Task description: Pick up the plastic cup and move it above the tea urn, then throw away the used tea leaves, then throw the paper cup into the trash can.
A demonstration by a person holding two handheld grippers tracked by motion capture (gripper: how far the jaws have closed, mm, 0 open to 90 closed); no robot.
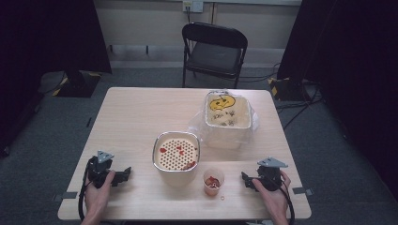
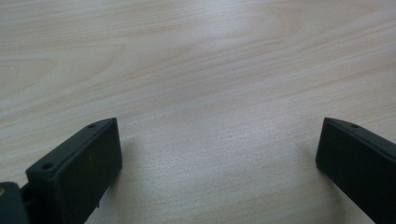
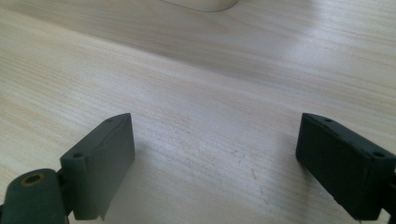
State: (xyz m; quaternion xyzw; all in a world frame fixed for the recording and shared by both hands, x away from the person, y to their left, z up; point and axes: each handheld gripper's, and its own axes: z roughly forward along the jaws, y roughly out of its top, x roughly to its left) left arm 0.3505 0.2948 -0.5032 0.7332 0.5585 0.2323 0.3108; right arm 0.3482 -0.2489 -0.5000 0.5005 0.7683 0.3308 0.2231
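The cup (image 1: 213, 181) looked light and thin-walled, easy to crush or tip, with red bits inside it, so I judged a gentle pinch low on its side the safest hold. It stood on the worktop (image 1: 136, 112) at about 9 o'clock from my right claw (image 1: 247, 180), near but apart, and just at 5 o'clock of the strainer bowl (image 1: 176, 152). My right claw rested on the wood with its jaws spread wide and nothing between them. My left claw (image 1: 123, 174) lay well off at 9 o'clock of the bowl, jaws likewise spread over bare wood. A bagged tub (image 1: 227, 117) sat at 1 o'clock of the bowl
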